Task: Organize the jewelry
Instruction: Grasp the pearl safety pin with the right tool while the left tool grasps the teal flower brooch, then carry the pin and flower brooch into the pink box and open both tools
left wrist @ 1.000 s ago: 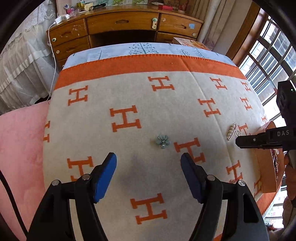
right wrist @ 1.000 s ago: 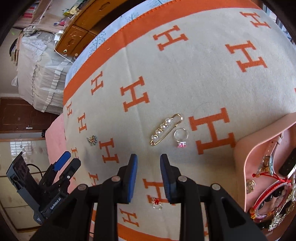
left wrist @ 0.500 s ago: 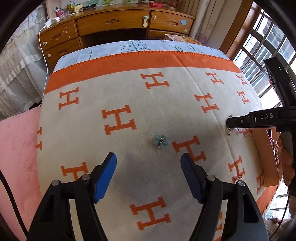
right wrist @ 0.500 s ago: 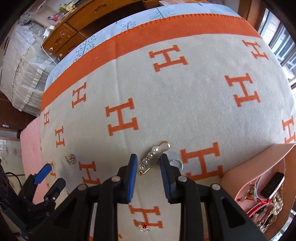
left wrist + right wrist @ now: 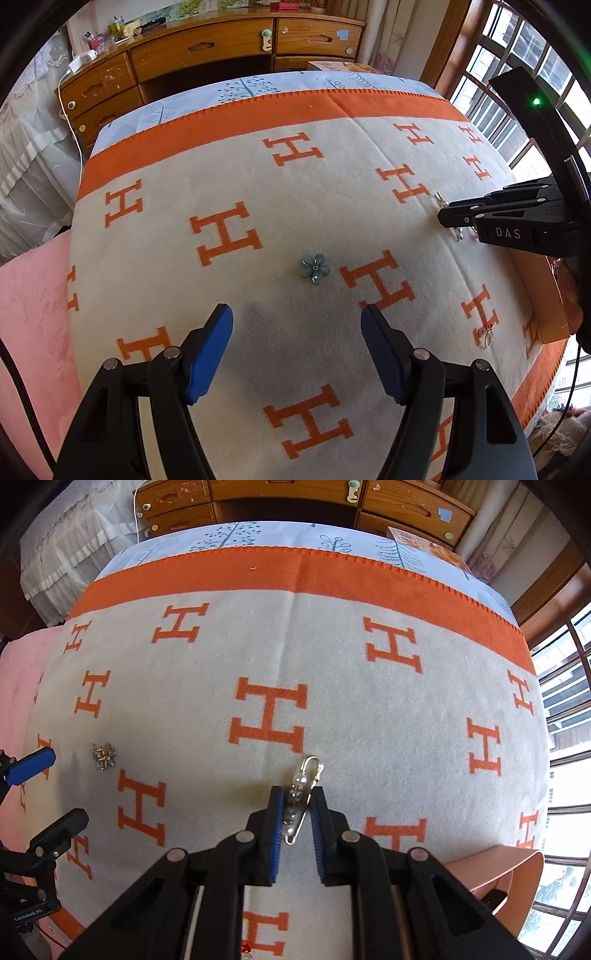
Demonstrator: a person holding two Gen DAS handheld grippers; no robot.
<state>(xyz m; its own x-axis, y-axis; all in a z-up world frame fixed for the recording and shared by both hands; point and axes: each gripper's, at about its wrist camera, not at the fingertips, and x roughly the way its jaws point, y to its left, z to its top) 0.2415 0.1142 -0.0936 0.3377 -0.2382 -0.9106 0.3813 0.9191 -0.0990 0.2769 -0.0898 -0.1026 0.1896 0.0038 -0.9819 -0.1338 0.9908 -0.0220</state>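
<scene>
A gold safety-pin brooch with pearls (image 5: 308,768) lies on the cream blanket with orange H marks (image 5: 332,701). My right gripper (image 5: 297,794) points down at it, and its blue pads are shut on the pin's pearl row. In the left wrist view this right gripper (image 5: 443,218) shows at the right edge. A blue flower brooch (image 5: 314,268) lies just ahead of my left gripper (image 5: 295,314), which hovers open and empty above the blanket. The same flower brooch (image 5: 104,756) shows at the left of the right wrist view.
A ring with a red stone (image 5: 485,334) lies near the blanket's right side. A pink jewelry box (image 5: 509,864) stands open at the right edge. A wooden desk with drawers (image 5: 207,48) is beyond the bed, with windows (image 5: 491,122) at the right.
My right gripper moved over the pearl pin, rolled to line up with it and closed on it. The left gripper stayed open over the flower brooch, turning slightly.
</scene>
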